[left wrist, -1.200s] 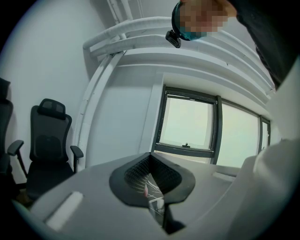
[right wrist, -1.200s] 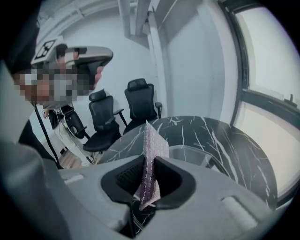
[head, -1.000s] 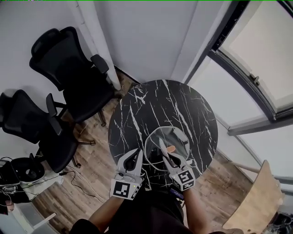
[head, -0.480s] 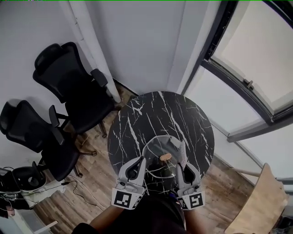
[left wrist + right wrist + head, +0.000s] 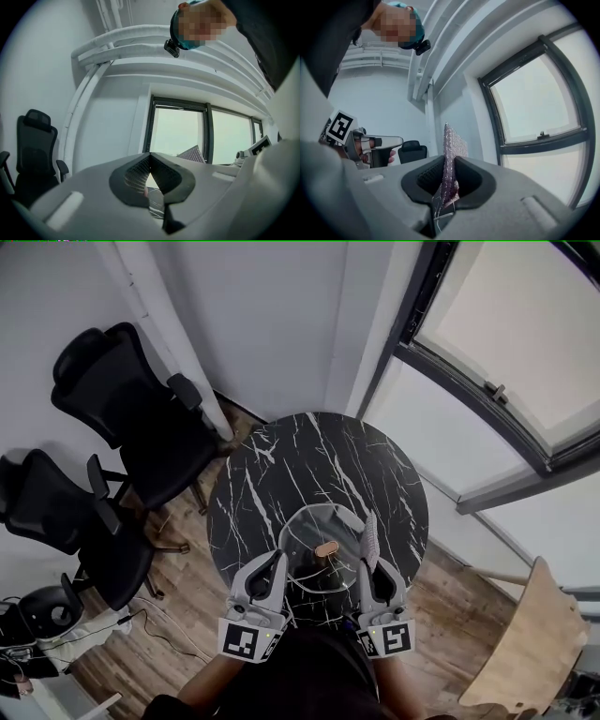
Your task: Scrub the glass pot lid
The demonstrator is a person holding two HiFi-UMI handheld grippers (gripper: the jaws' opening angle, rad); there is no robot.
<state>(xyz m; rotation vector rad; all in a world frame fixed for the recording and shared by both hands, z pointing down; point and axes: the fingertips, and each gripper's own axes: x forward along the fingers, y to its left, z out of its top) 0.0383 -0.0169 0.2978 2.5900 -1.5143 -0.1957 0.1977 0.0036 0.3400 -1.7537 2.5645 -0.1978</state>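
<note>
The glass pot lid lies flat on the near part of the round black marble table, its wooden knob pointing up. My right gripper hovers at the lid's right edge, shut on a silvery pink scrub cloth that stands upright above the jaws; the right gripper view shows the cloth pinched between them. My left gripper sits at the lid's near left rim. Its jaws meet at the tips with nothing visible between them, and it tilts upward toward the window.
Two black office chairs stand left of the table on the wooden floor. A wooden chair is at the lower right. A large window runs along the right, with a white wall behind the table.
My right gripper has come off the lid's centre and drawn back to the right with the cloth, which now stands upright. The left gripper has barely moved.
</note>
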